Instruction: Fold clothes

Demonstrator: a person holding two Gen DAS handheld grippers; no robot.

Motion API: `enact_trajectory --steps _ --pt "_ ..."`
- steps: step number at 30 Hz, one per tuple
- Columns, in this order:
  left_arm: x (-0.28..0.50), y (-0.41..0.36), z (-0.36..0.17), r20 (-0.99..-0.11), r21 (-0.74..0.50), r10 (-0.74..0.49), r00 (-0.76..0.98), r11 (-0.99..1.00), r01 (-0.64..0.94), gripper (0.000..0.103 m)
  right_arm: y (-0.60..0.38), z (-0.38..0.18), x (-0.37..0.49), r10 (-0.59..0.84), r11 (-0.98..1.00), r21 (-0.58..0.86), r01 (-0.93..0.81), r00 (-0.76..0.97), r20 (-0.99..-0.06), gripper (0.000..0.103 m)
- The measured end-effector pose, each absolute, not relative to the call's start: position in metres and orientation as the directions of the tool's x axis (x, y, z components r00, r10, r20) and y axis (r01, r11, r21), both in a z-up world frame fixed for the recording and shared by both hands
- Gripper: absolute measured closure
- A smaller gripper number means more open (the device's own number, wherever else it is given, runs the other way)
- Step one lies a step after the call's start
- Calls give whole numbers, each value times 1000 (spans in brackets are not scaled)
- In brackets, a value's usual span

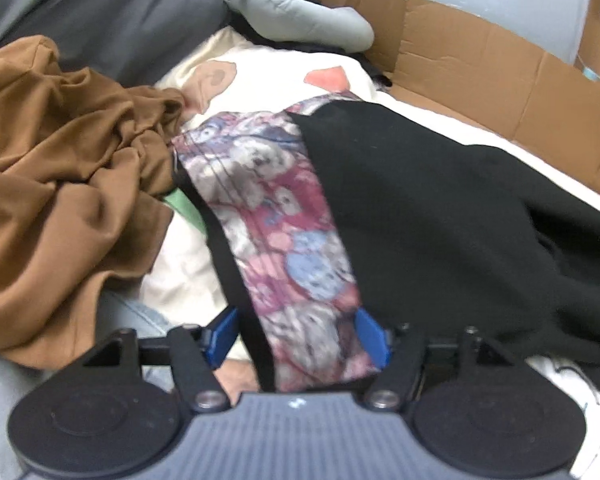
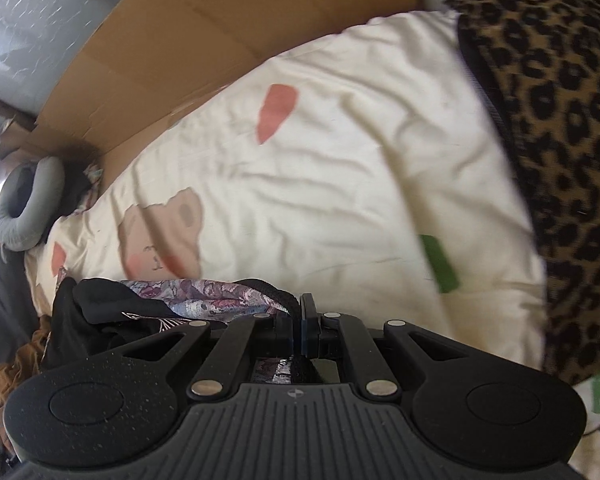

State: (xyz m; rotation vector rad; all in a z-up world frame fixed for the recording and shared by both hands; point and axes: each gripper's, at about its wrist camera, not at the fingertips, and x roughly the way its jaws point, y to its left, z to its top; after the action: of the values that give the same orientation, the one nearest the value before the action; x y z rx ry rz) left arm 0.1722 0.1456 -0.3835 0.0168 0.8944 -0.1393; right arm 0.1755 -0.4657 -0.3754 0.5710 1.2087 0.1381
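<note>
Soft, even indoor light; fisheye views with motion blur.

Both views bend strongly toward the edges. In the left wrist view the floral garment (image 1: 284,240) and brown cloth (image 1: 60,184) are smeared. In the right wrist view the leopard-print fabric (image 2: 560,160) is blurred, a blown-out white glare sits at the left edge, and the cream bedsheet (image 2: 340,160) shows faint crease shadows.

I lose the black floral-lined garment (image 1: 440,208) past the right edge; motion blur smears its lining print, and the rumpled brown cloth (image 1: 60,168) runs off left.
</note>
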Motion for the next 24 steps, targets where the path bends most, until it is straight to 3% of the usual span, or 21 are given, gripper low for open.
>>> enact_trajectory --steps 10,15,18,24 --pt "196 141 -383 -751 -104 -171 638 984 142 31 -501 -381 152 339 853 446 271 362 -868 102" --pt "198 143 -377 -762 -141 -174 624 985 103 53 -508 -383 146 339 847 448 286 359 -870 102" --pt "191 142 -374 -772 -146 -182 609 983 109 61 -507 -385 146 338 848 446 287 354 -872 102" --pt "184 132 -380 -786 -171 -225 575 974 147 63 -506 -389 145 341 849 443 287 341 -876 102"
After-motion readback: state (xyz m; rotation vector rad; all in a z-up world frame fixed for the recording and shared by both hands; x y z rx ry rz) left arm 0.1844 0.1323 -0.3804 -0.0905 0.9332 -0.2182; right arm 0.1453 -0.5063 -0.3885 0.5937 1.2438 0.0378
